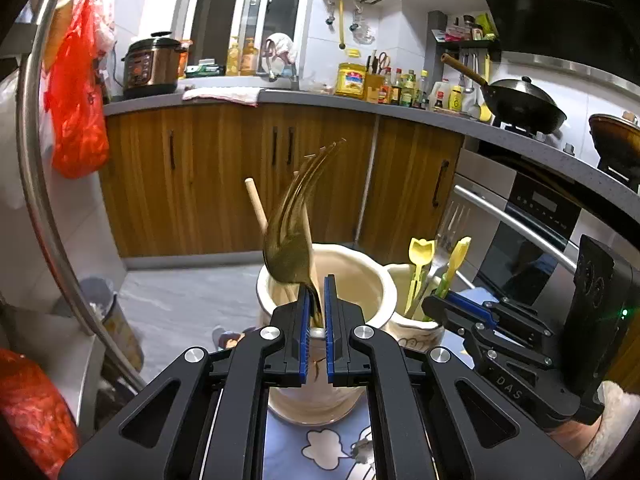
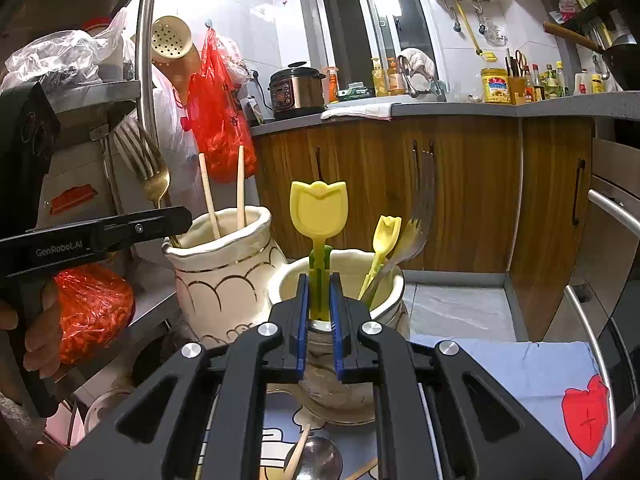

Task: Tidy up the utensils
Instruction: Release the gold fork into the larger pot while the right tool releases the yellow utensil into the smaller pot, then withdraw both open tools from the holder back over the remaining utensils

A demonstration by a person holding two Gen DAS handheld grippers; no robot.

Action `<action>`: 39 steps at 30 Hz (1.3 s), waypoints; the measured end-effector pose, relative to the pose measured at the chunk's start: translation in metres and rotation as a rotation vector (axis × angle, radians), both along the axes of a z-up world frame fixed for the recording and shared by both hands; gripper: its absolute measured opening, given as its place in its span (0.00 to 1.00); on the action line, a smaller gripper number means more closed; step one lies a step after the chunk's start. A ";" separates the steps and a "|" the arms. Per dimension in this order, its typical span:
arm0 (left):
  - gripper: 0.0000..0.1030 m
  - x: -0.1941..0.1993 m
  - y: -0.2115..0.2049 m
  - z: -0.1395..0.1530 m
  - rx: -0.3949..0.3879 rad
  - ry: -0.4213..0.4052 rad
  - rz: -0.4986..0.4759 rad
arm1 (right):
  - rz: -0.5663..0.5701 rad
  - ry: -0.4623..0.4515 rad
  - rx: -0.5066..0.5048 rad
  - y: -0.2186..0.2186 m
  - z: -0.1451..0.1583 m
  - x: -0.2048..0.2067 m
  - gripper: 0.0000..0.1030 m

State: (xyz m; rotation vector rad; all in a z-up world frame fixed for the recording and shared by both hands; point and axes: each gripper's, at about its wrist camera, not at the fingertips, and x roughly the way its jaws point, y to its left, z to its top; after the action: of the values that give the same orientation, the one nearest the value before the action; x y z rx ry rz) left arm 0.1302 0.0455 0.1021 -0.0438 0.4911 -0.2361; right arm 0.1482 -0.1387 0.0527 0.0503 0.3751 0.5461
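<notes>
My left gripper (image 1: 316, 300) is shut on the handle of a gold fork (image 1: 296, 232), tines up, over the mouth of a cream ceramic jar (image 1: 352, 280) that holds wooden chopsticks (image 1: 256, 204). My right gripper (image 2: 319, 296) is shut on the green stem of a yellow tulip-shaped utensil (image 2: 319, 208), held over a second cream jar (image 2: 384, 280) that holds another yellow tulip utensil (image 2: 384, 236) and a silver fork (image 2: 420, 216). In the right wrist view the left gripper (image 2: 168, 220), its gold fork (image 2: 148, 160) and the chopstick jar (image 2: 224, 276) show at left.
The jars stand on a pale blue printed cloth (image 2: 500, 368). A spoon (image 2: 316, 456) and chopsticks lie on it below my right gripper. A metal rack (image 2: 144, 60) with red bags (image 2: 92, 312) stands at left. Wooden cabinets (image 1: 224, 176) and an oven (image 1: 532, 232) lie beyond.
</notes>
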 end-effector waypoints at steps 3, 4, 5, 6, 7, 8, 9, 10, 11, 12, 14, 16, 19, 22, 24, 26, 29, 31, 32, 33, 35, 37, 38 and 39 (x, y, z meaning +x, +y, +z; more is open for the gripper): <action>0.07 0.000 0.001 0.000 -0.002 0.000 0.006 | 0.000 0.003 0.003 0.000 0.000 0.000 0.09; 0.08 0.000 0.002 0.000 -0.006 -0.001 0.009 | 0.001 0.004 0.005 0.000 0.000 0.000 0.09; 0.11 -0.001 0.002 0.000 -0.007 -0.002 0.011 | 0.003 0.005 0.007 -0.001 0.000 0.000 0.10; 0.12 -0.001 0.002 0.000 -0.005 -0.004 0.013 | 0.005 0.006 0.008 -0.001 0.000 0.000 0.11; 0.13 -0.001 0.002 0.000 -0.002 -0.006 0.014 | 0.007 0.005 0.008 -0.001 0.000 0.000 0.12; 0.13 -0.002 0.001 0.000 0.004 -0.009 0.015 | 0.009 0.003 0.007 -0.001 0.000 0.000 0.14; 0.14 -0.002 0.001 0.000 0.007 -0.010 0.015 | 0.011 0.001 0.007 -0.001 0.000 -0.001 0.19; 0.15 -0.002 0.001 0.001 0.007 -0.011 0.012 | 0.011 -0.001 0.007 -0.001 0.000 -0.002 0.21; 0.16 -0.003 0.001 0.001 0.005 -0.013 0.012 | 0.012 -0.002 0.008 -0.001 0.000 -0.002 0.23; 0.17 -0.003 0.001 0.002 0.003 -0.015 0.011 | 0.013 -0.002 0.008 -0.001 0.000 -0.002 0.23; 0.20 -0.004 0.001 0.003 0.006 -0.018 0.014 | 0.013 -0.002 0.008 -0.001 0.000 -0.002 0.25; 0.26 -0.004 0.001 0.003 0.009 -0.014 0.019 | 0.014 0.001 0.013 -0.001 0.001 -0.002 0.32; 0.46 -0.006 0.000 0.005 0.019 -0.002 0.024 | 0.005 0.009 0.028 -0.004 0.004 -0.002 0.49; 0.59 -0.014 -0.001 0.008 0.024 0.003 0.016 | -0.010 0.050 0.044 -0.009 0.010 -0.004 0.57; 0.66 -0.023 -0.002 0.009 0.028 0.000 0.016 | -0.017 0.070 0.051 -0.013 0.014 -0.010 0.66; 0.69 -0.031 -0.002 0.010 0.033 0.002 0.022 | -0.025 0.081 0.052 -0.016 0.018 -0.016 0.71; 0.72 -0.038 -0.001 0.011 0.028 0.017 0.031 | -0.042 0.097 0.038 -0.021 0.022 -0.028 0.76; 0.74 -0.043 0.001 0.012 0.029 0.026 0.047 | -0.055 0.114 0.037 -0.024 0.023 -0.035 0.77; 0.76 -0.047 0.002 0.013 0.032 0.030 0.059 | -0.060 0.127 0.040 -0.026 0.025 -0.039 0.78; 0.77 -0.050 0.003 0.015 0.033 0.032 0.067 | -0.063 0.135 0.043 -0.028 0.025 -0.042 0.80; 0.79 -0.060 0.003 0.018 0.034 0.042 0.075 | -0.075 0.148 0.040 -0.030 0.029 -0.051 0.82; 0.82 -0.070 0.002 0.020 0.032 0.043 0.080 | -0.087 0.159 0.040 -0.032 0.032 -0.060 0.83; 0.82 -0.076 0.002 0.021 0.030 0.041 0.084 | -0.089 0.168 0.047 -0.033 0.034 -0.063 0.84; 0.83 -0.082 0.001 0.020 0.028 0.041 0.087 | -0.090 0.178 0.055 -0.034 0.034 -0.069 0.85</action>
State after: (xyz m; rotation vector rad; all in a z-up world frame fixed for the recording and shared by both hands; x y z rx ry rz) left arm 0.0481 0.0462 0.1225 -0.0426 0.5317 -0.1434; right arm 0.0789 -0.1729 0.0872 0.1690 0.5283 0.4645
